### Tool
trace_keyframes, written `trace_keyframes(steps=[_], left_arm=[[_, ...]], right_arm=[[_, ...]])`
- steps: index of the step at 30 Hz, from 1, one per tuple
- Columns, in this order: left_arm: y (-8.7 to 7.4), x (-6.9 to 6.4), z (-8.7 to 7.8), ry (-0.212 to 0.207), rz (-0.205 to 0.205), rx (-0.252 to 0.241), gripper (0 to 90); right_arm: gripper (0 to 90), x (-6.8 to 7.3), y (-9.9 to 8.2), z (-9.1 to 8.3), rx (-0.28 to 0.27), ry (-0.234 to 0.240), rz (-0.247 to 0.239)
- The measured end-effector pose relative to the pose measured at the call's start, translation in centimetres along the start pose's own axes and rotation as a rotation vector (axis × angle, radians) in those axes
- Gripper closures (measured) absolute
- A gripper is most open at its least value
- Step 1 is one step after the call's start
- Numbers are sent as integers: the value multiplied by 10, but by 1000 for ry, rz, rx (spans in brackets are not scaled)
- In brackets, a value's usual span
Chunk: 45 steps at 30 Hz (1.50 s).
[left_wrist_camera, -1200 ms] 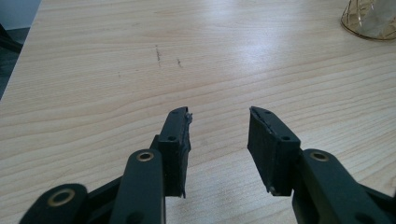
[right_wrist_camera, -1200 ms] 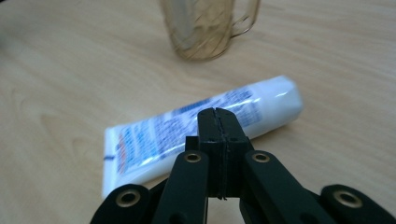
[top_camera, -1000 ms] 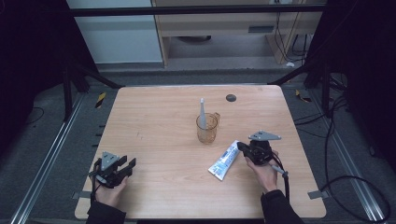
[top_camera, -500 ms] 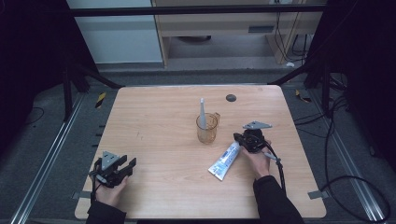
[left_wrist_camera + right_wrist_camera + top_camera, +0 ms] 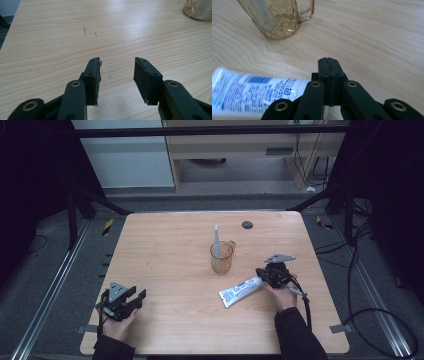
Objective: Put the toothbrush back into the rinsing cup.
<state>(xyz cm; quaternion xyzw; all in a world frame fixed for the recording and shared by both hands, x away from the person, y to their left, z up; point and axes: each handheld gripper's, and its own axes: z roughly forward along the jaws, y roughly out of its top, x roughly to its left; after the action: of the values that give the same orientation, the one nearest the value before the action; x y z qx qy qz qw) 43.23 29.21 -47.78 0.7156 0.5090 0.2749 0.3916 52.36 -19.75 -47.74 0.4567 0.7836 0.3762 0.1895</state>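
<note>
right tool [image 5: 264, 276] beside amber cup [image 5: 221, 257]

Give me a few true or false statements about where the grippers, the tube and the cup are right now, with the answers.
1. The left gripper has its jaws apart over bare table. True.
2. The right gripper is wide open. False: its jaws are pressed together.
3. The white tube stands inside the amber cup. False: it lies flat on the table beside the right gripper.
4. A pale, slender object sticks up out of the cup. True.
5. The cup lies tipped over. False: it stands upright.
</note>
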Motion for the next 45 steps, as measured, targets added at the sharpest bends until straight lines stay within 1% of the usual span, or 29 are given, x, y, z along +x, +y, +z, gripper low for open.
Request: trace_keyframes(steps=[4,6,9,10,19,23,28,31,32,33,34,35,36,37,39,40,42,45], left_arm=[[0,0,0,1,4,0,554],[0,0,0,2,0,-1,553],[0,0,0,2,-3,-2,550],[0,0,0,3,-3,-1,549],[0,1,0,4,-7,-4,544],[0,2,0,6,-7,-1,537],[-1,2,1,7,-7,3,528],[-1,2,2,8,-6,5,524],[-1,2,2,9,-7,3,523],[-1,2,2,9,-3,4,522],[-1,2,2,10,-5,4,522],[-1,2,2,11,-4,4,521],[-1,2,2,12,-4,5,520],[-1,2,2,12,-4,7,520],[-1,2,3,12,-5,9,520],[-1,2,3,12,-4,9,520],[-1,2,3,11,0,9,520],[-1,3,3,12,0,11,520]], right_arm=[[900,0,-6,-8,15,-8,-14],[900,1,-9,-12,15,-11,-13],[900,2,-14,-18,19,-2,-5],[900,2,-15,-20,23,-10,-16],[900,5,-25,-35,29,5,-19],[900,9,-29,-40,43,1,-42],[900,13,-37,-47,54,12,-43],[900,13,-38,-48,51,7,-50],[900,12,-36,-47,42,-3,-46],[900,11,-34,-47,36,-11,-33],[900,8,-32,-46,20,-16,-29],[900,6,-30,-45,6,-22,-14],[900,4,-29,-43,-6,-21,1],[900,3,-27,-41,-15,-19,7],[900,3,-26,-37,-15,-17,11],[900,2,-26,-34,-6,-11,13],[900,2,-27,-30,10,-15,10],[900,4,-27,-29,19,7,3]])
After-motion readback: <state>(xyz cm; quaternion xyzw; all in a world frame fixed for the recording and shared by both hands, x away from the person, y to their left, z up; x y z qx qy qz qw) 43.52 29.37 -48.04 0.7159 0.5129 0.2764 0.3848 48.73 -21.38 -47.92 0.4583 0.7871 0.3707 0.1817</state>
